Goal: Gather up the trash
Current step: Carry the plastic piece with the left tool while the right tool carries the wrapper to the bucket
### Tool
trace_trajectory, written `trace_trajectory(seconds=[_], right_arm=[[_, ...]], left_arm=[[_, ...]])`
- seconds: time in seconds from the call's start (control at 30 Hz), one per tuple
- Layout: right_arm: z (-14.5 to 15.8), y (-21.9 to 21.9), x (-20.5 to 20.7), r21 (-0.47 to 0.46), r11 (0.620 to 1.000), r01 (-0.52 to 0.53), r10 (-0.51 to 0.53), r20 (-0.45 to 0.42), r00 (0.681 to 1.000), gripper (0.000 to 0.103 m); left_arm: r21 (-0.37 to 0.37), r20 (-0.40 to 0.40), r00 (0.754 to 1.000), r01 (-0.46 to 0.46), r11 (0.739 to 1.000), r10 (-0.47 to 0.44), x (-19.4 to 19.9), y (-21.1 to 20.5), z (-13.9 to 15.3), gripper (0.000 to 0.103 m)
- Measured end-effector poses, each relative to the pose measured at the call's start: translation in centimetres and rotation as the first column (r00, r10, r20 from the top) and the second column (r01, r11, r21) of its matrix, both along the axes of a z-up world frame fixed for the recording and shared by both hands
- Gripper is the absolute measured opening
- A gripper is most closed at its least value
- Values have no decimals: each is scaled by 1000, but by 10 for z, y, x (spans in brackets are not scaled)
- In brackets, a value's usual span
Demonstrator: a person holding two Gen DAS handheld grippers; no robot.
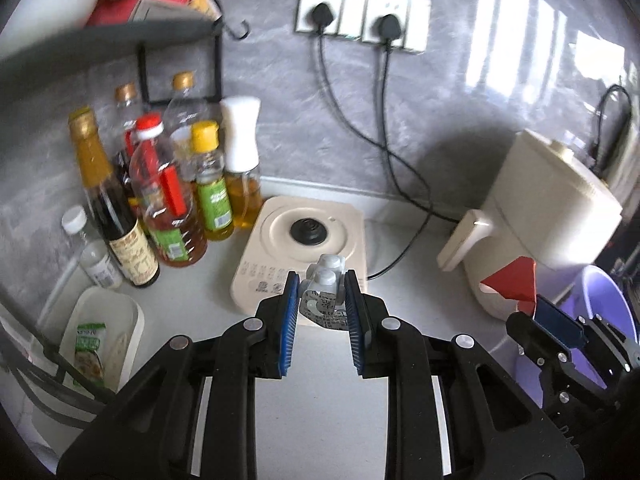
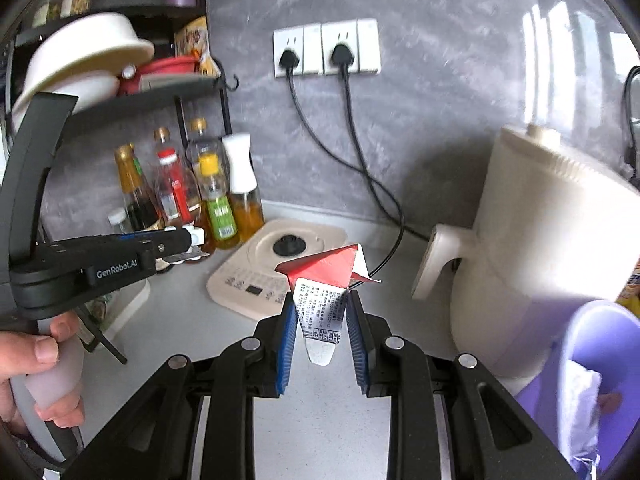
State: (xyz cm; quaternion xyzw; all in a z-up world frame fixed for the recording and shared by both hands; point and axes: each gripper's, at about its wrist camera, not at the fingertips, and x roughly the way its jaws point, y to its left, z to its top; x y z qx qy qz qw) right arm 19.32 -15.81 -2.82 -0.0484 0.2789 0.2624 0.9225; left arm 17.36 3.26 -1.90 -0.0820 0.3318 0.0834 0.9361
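Left wrist camera looks down its own fingers from close above the counter point(image 1: 320, 400), facing the grey wall point(image 1: 440, 120); bottles point(image 1: 168, 200) sit at ten o'clock. Right wrist camera faces the same wall point(image 2: 440, 120) from slightly further right, the purple bin point(image 2: 600, 340) close at four o'clock. Both share the sockets point(image 1: 360, 16), the cream base point(image 1: 304, 240) and the kettle point(image 1: 540, 208).

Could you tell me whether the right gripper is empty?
No, the right gripper is shut on a red carton between its fingers.
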Motion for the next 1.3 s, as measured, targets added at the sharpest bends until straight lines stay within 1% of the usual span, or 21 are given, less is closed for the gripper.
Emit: trace_trajectory(seconds=[0.17, 0.3, 0.6, 0.83, 1.3], right_arm=[[17, -19, -17, 22, 999, 26, -26, 27, 999, 25], [26, -38, -23, 35, 998, 52, -53, 36, 998, 25], [43, -86, -43, 48, 991, 125, -128, 65, 990, 25], [51, -122, -56, 59, 979, 194, -199, 87, 976, 25], [46, -198, -78, 68, 938, 339, -344, 89, 935, 25]], left_arm=[[19, 20, 998, 63, 998, -63, -5, -19, 14, 23], [23, 28, 993, 114, 993, -115, -6, -38, 20, 23], [30, 48, 974, 221, 975, -222, -7, -83, 29, 23], [33, 63, 951, 301, 953, -303, -7, -122, 35, 23], [47, 67, 901, 427, 903, -429, -8, -201, 36, 23]])
